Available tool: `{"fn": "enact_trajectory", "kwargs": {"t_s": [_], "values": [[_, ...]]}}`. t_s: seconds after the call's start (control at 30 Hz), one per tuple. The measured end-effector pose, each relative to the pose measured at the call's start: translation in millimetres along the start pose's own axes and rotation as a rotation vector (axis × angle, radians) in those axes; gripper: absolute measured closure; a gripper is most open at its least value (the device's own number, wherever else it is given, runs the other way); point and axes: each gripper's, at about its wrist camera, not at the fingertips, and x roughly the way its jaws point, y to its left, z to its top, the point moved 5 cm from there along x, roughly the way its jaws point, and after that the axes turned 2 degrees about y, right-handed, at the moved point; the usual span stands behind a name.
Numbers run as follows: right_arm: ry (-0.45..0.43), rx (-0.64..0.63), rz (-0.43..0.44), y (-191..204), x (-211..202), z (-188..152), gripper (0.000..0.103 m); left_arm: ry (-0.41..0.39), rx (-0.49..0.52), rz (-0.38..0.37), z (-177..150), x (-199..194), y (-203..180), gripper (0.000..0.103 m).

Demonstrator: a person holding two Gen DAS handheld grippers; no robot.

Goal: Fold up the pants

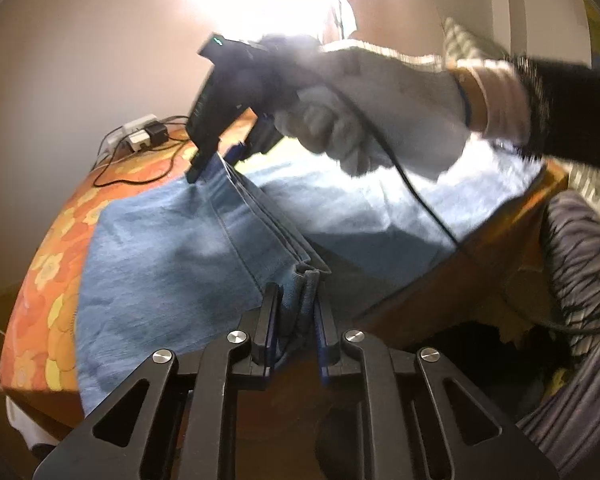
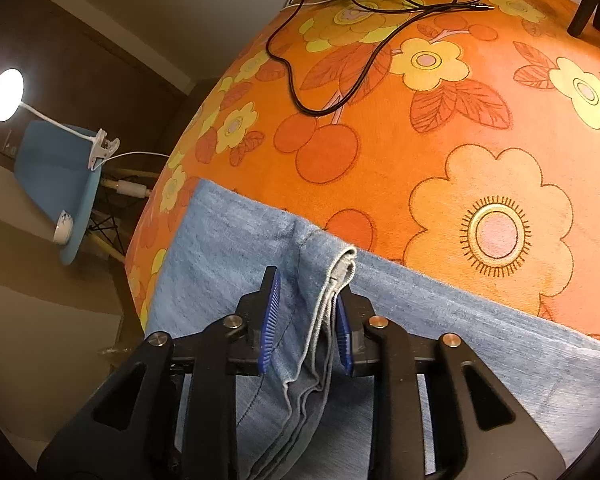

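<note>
Two gripper pairs flank the pants' [image 2: 460, 320] folded hem: left gripper [image 1: 296, 304] pinching, right gripper [image 2: 308, 300] loose.

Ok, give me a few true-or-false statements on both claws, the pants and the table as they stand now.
1. The left claw is clamped on a bunched edge of the pants. True.
2. The pants are black. False: they are light blue denim.
3. Nothing lies between the right claw's jaws. False: folded pants layers lie between them.
4. A black cable lies on the tablecloth beyond the pants. True.
5. The tablecloth is plain white. False: it is orange with flowers.
</note>
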Motion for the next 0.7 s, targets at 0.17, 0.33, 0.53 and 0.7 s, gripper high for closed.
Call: {"fn": "enact_trajectory", "kwargs": {"t_s": [0.17, 0.33, 0.53, 0.7], "values": [[-0.018, -0.013, -0.014, 3.0, -4.8, 1.0, 0.089, -0.017, 0.004, 0.023, 6.7, -7.1, -4.3, 0.089], [-0.050, -0.033, -0.025, 8.6, -20.5, 4.2, 0.090, -0.005, 0.010, 0.049, 10.3, -8.5, -7.4, 0.089], [-0.073, -0.073, -0.056, 17.8, -39.0, 7.1, 0.091, -0.011, -0.020, 0.045, 17.8, -13.2, -7.6, 0.090], [-0.089, -0.081, -0.075, 16.0, -56.0, 7.4, 0.091, -0.025, -0.020, 0.026, 24.3, -15.0, -14.2, 0.090]]}}
